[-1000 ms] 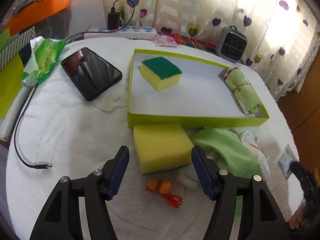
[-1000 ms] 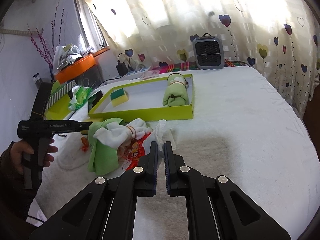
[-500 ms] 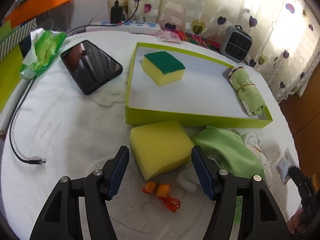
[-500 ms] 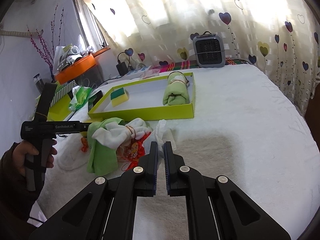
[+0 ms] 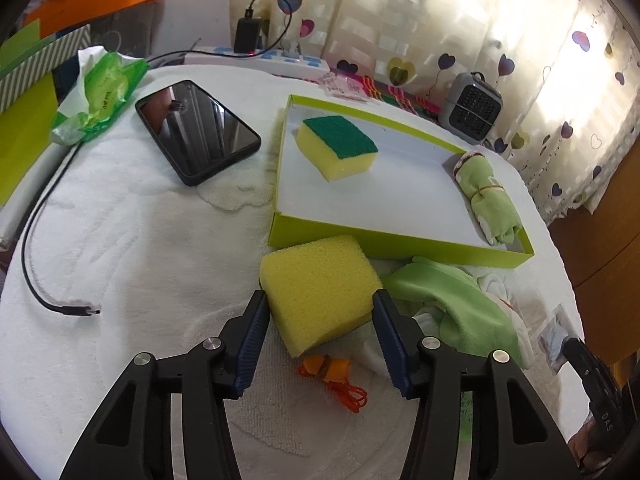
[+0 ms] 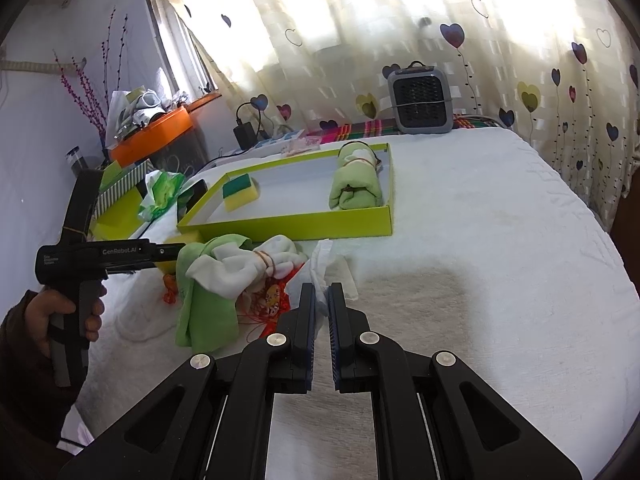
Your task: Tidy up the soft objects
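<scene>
While the left gripper [image 5: 318,334] closes its jaws about the plain yellow sponge [image 5: 320,290], the blue pads [image 5: 252,344] stand at the sponge's two flanks, at or just short of contact; foam compresses readily, so a good grasp should probably seat the pads squarely on opposite faces and stop once the block holds without buckling. The sponge lies on the white towel-covered tabletop [image 5: 132,248], just outside the near wall of the green tray [image 5: 392,246], tilted with its near corner lifted above an orange cord [image 5: 340,380]. Inside the tray rest a green-topped sponge [image 5: 338,146] and a rolled green cloth [image 5: 490,200]. Right of the sponge lies a loose green cloth [image 5: 452,300]. The right gripper [image 6: 322,306] is nearly closed, with white fabric [image 6: 320,260] showing in its gap.
</scene>
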{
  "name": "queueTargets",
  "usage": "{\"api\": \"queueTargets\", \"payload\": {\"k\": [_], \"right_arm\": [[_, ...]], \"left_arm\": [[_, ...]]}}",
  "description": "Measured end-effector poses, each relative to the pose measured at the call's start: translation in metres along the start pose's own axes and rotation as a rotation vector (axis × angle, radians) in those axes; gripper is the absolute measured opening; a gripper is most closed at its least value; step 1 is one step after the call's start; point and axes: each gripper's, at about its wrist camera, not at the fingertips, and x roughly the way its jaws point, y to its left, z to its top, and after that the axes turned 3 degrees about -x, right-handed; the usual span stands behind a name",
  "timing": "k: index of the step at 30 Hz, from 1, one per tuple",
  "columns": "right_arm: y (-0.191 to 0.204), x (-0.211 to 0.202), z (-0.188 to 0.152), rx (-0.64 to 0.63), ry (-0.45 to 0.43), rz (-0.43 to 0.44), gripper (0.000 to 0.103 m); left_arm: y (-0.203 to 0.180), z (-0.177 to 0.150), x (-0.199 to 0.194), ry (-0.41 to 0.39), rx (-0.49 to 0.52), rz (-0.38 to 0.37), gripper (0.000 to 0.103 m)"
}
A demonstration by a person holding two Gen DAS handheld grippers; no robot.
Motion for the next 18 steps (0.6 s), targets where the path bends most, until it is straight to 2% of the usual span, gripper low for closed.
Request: {"api": "queueTargets", "payload": {"k": [18], "right_arm": [[0.01,-0.006,0.009,-0.015,-0.026,0.011,0.007]], "left_arm": [[0.001,0.004,-0.024,-0.043,0.012,-0.009,0.052]]}}
